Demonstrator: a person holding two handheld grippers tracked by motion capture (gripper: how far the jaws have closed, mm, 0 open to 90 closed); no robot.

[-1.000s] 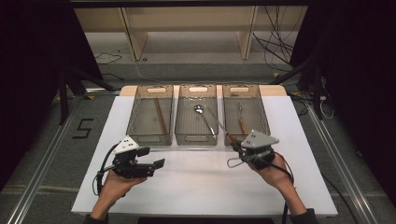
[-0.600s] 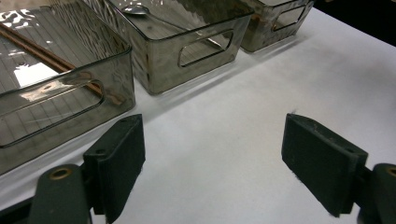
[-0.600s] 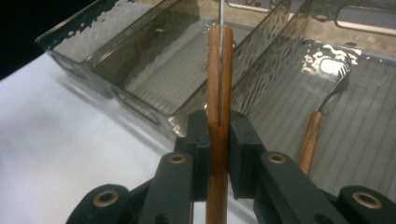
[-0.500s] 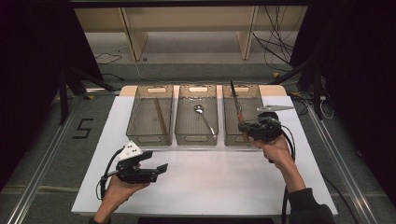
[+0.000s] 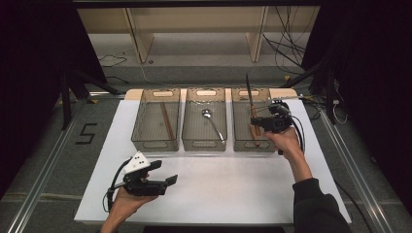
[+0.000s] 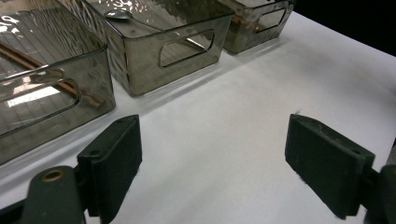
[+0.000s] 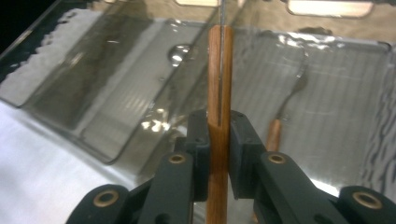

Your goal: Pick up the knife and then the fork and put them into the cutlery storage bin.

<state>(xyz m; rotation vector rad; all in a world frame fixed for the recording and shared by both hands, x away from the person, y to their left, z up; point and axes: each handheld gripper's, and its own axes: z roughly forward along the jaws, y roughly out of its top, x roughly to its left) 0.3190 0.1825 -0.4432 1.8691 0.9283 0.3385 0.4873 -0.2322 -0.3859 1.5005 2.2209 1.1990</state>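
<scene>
Three smoky clear bins stand in a row on the white table (image 5: 233, 189). The left bin (image 5: 144, 128) holds brown wooden sticks (image 5: 166, 121), the middle bin (image 5: 190, 127) a metal spoon (image 5: 213, 124), and the right bin (image 5: 238, 131) a wooden-handled fork (image 7: 280, 123). My right gripper (image 5: 253, 124) hovers over the right bin, shut on the wooden handle of a knife (image 7: 219, 70) whose blade (image 5: 248, 94) points up and away. My left gripper (image 5: 165, 172) is held low over the front left of the table, open with nothing in it, its pads (image 6: 114, 158) wide apart.
The bins' near walls with handle slots (image 6: 187, 46) face my left gripper. White table surface stretches between the bins and the front edge. Shelving and cables (image 5: 286, 53) lie beyond the table's far side. Dark floor rails run along both sides.
My right gripper has carried the knife from the table's front right up and forward to over the right bin. The left gripper has drifted slightly toward the near edge, still open.
</scene>
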